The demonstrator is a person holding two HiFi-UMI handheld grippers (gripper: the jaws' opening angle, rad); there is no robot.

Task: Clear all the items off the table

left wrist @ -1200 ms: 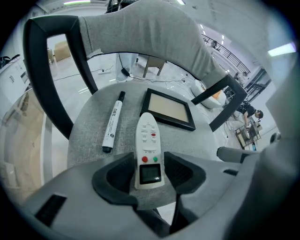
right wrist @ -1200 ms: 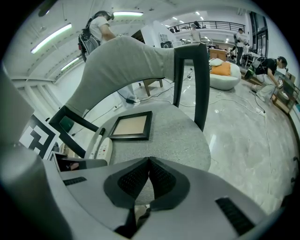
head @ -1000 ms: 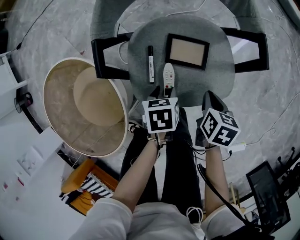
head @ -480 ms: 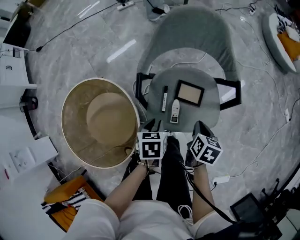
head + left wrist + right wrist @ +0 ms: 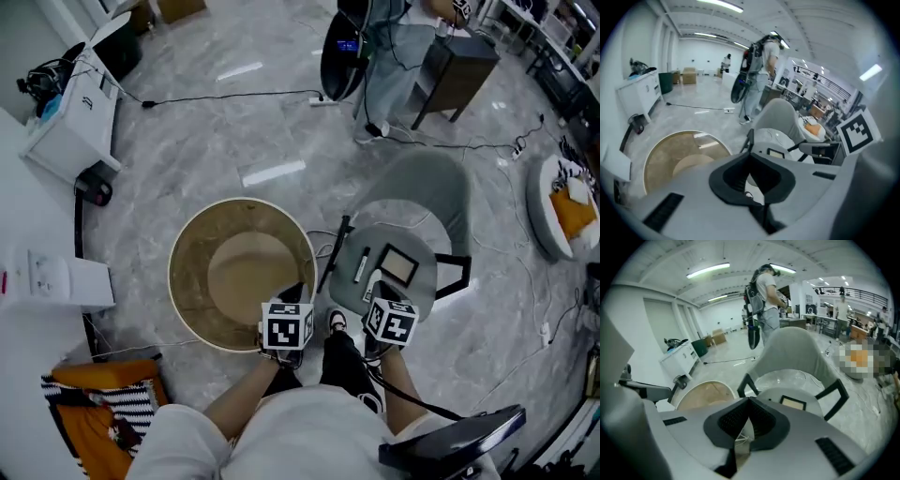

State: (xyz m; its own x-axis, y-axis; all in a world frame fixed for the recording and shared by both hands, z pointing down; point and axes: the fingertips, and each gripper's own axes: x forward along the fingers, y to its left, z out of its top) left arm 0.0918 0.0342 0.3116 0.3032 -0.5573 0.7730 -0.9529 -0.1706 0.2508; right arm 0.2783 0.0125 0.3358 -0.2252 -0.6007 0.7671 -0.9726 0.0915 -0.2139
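- Right of centre in the head view: a small round grey table (image 5: 418,289). It carries a dark-rimmed picture frame (image 5: 398,267) and, just left of it, a white marker pen (image 5: 361,265). The two lie apart, and neither gripper touches them.
- In both gripper views the frame shows again on the tabletop, but the pen is too small to make out there.
- Left gripper (image 5: 293,294): lower centre of the head view, overlapping the lower right rim of the bin in the picture. That view shows mostly its marker cube. Its own view shows the jaws, which have just been closing, brought tip to tip with nothing between them.
- Right gripper (image 5: 382,292): at the lower edge of the table in the head view. Its own view shows the jaws met at the tips and empty.
- Only the left gripper view shows the right gripper's marker cube from the side, at the right edge of the frame.
- Round tan bin (image 5: 192,272): on the floor just left of the table.
- Grey chair (image 5: 427,187) with black armrests: above the table in the head view. The right gripper view shows its back in full.
- Standing person with a backpack (image 5: 764,287): upper centre of both gripper views. The head view catches this person only at its top edge.
- Head view only: a white cabinet (image 5: 80,112) at upper left and an orange striped bundle (image 5: 94,408) at lower left.
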